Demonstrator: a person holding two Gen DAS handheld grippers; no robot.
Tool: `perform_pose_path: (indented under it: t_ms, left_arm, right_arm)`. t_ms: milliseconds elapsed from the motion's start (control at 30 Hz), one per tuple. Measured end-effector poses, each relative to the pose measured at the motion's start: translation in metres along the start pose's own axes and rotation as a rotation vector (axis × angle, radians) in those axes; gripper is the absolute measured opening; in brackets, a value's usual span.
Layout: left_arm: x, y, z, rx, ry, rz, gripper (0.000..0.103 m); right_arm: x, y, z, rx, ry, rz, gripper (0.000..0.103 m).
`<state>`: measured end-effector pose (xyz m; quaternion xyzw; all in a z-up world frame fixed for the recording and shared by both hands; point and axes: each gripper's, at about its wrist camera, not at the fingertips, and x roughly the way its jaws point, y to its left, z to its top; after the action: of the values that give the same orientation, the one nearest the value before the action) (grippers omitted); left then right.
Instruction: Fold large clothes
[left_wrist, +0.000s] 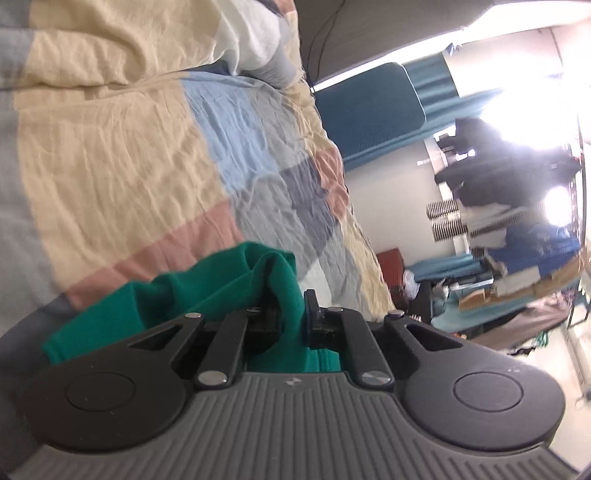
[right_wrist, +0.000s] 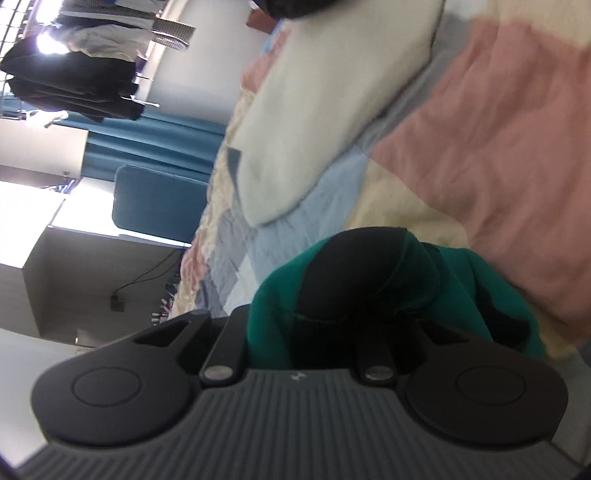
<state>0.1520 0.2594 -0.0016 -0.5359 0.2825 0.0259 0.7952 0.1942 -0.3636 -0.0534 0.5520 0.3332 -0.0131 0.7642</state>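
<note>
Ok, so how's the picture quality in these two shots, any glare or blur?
Left wrist view: the window is blown out white, the room around it smeared; the green garment is fairly sharp. Right wrist view: blurred throughout, the patchwork quilt soft, glare at top left.

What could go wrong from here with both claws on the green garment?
1. The left claw pinches only a bunched fold of the green garment; it could slip out.
2. Fabric drapes over the right claw, hiding its fingers, so grip is unverifiable.
3. Loose cloth could drag across the patchwork quilt.
</note>
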Motion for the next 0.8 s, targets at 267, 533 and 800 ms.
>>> perform_pose_path:
  t_ms: [267, 533, 800]
  left_arm:
    - [0.068, 0.022, 0.009, 0.051, 0.005, 0.059, 0.012]
    - [0.085, 0.019, 0.006, 0.111, 0.009, 0.094, 0.012]
    - [0.034, -0.011, -0.008, 0.189, -0.047, 0.057, 0.069]
  right_arm:
    - [0.037, -0.015, 0.008, -0.019, 0.018, -0.020, 0.021]
    - [0.046, -0.016, 0.013, -0.076, 0.022, -0.012, 0.021]
    - [0.012, 0.000, -0.004, -0.164, -0.007, 0.077, 0.064]
